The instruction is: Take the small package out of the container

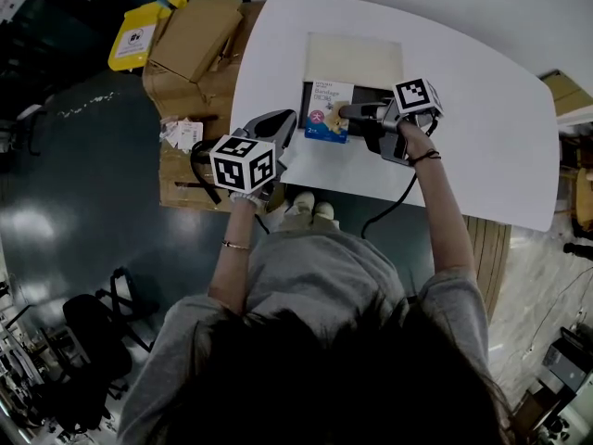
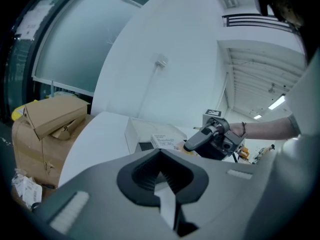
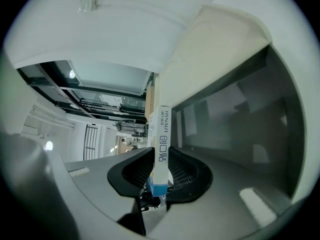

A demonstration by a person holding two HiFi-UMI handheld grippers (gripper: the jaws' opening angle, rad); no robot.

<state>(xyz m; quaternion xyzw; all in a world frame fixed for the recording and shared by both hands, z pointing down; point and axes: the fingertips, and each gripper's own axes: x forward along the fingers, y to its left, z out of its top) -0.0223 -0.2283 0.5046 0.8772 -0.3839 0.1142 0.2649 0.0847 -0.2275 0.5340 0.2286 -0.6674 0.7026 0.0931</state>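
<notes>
A small white and blue package (image 1: pixel 326 112) hangs over the left part of the open container (image 1: pixel 373 92), whose pale lid (image 1: pixel 355 58) lies folded back. My right gripper (image 1: pixel 349 112) is shut on the package's right end. In the right gripper view the package (image 3: pixel 163 131) stands edge-on between the pads of the right gripper (image 3: pixel 161 159), with the container's dark inside (image 3: pixel 240 109) to the right. My left gripper (image 1: pixel 281 126) hovers at the table's near left edge, apart from the container. Its jaws (image 2: pixel 160 156) look shut with nothing between them. It faces the package (image 2: pixel 162 141) and the right gripper (image 2: pixel 196 141).
The container sits on a white table (image 1: pixel 482 109). Cardboard boxes (image 1: pixel 195 44) and a yellow bin (image 1: pixel 137 37) stand on the floor left of the table. A black cable (image 1: pixel 389 207) hangs from the right gripper over the table's near edge.
</notes>
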